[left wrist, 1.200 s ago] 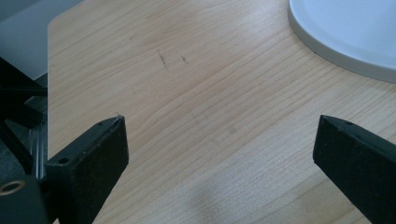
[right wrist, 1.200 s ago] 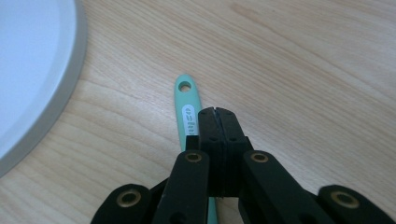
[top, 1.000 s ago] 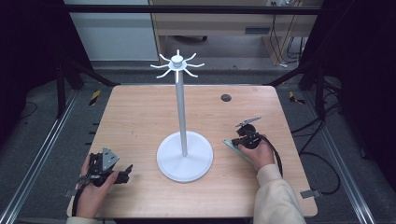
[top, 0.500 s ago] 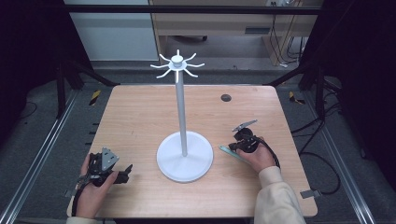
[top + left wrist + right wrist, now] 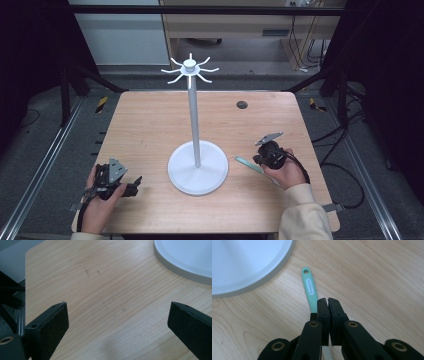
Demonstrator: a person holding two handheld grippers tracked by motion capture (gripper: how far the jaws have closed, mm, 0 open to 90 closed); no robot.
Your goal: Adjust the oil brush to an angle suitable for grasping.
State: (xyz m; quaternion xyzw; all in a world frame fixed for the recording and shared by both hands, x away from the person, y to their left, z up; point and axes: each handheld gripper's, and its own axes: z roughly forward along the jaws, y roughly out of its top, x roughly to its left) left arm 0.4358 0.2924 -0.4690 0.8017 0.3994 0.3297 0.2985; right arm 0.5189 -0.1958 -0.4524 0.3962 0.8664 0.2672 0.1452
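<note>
A white stand [image 5: 194, 125] with hook arms at its top rises from a round base [image 5: 197, 170] at mid-table. A teal-handled flat tool [image 5: 248, 164] lies on the wood to the right of the base. My right gripper [image 5: 327, 299] is shut just above it. The teal handle [image 5: 309, 286] runs out from under its left jaw toward the base [image 5: 244, 262]. I cannot tell whether the jaws pinch the tool. In the high view that gripper [image 5: 257, 160] is in the person's right hand. My left gripper [image 5: 117, 303] stands wide open over bare wood, at the front left [image 5: 136, 186].
The wooden table [image 5: 150, 125] has a small dark round hole [image 5: 242, 104] at the back right. The stand's base edge [image 5: 185, 257] lies ahead and to the right of the left jaws. Metal rails and cables run along both sides of the table.
My right gripper has shifted a little and lifted slightly over the teal tool, jaws staying shut. The left hand has kept still.
</note>
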